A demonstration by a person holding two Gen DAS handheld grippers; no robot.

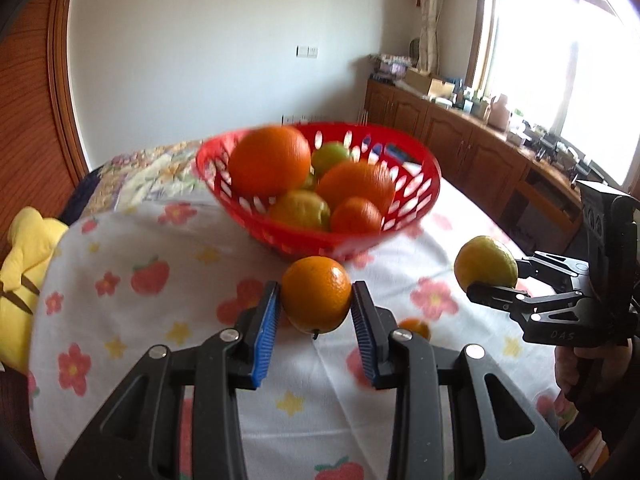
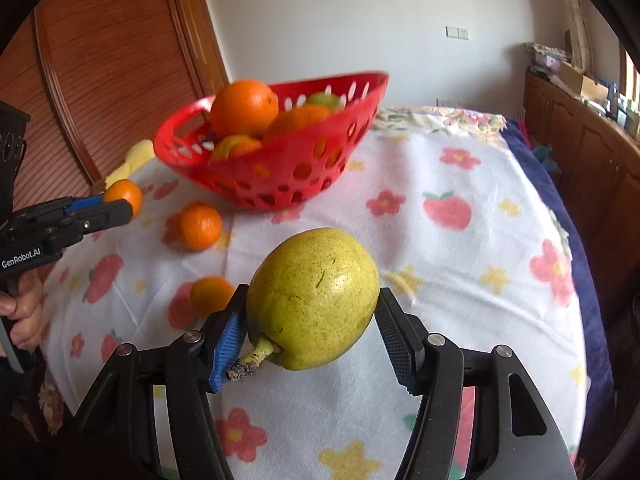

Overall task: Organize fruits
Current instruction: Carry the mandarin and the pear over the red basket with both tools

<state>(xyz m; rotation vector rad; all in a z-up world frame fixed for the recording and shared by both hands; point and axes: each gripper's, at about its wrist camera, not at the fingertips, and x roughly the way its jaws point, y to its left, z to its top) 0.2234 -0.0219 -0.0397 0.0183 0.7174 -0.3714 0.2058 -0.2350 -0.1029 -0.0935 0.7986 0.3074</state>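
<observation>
A white cloth with red flowers, strawberries and yellow stars [image 2: 420, 248] covers the table, with a wooden door and a white wall behind it.

The left gripper [image 1: 316, 300] points down at a slant and hangs above the cloth. Its 2 blue pads [image 1: 266, 328] pinch a small round orange fruit [image 1: 316, 300] on both sides. A hand [image 2: 24, 312] holds its handle at the left edge of the right wrist view.

The right gripper [image 2: 312, 304] also points down at a slant. Its 2 pads squeeze a big yellow-green pear [image 2: 312, 296], lifted off the cloth, stem [image 2: 252, 360] toward the camera.

A red plastic basket with holes [image 2: 280, 176] sits further back on the cloth. I can count 3 orange fruits and 2 or 3 yellow-green ones in it; they are blurry.

2 more small loose oranges lie on the cloth in front of the basket: 1 near it [image 2: 199, 226] and 1 beside the right gripper's left pad [image 2: 210, 294]. They are apart from each other.
</observation>
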